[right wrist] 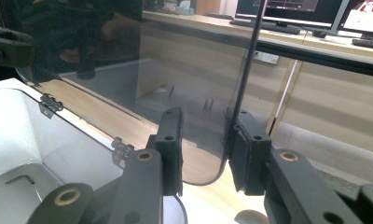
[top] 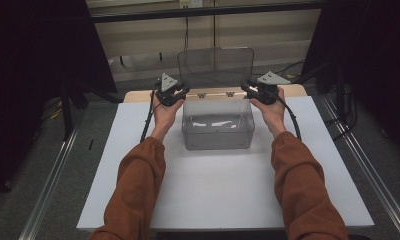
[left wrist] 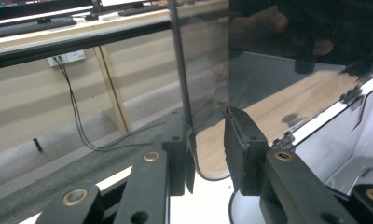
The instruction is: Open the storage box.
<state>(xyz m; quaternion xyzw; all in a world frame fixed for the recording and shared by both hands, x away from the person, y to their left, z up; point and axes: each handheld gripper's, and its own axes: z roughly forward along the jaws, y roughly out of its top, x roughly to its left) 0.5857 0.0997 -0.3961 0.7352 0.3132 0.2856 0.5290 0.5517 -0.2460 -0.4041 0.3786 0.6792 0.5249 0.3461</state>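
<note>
A: So where's the lid?
B: Upright behind the clear box, hinged along the box's back rim, its long edge running side to side.
A: And the grippers?
B: The left gripper has closed as far as it goes at the lid's left edge; the right gripper has its jaws astride the right edge, one touching.
A: Room?
B: White table lies bare in front of the box.
</note>
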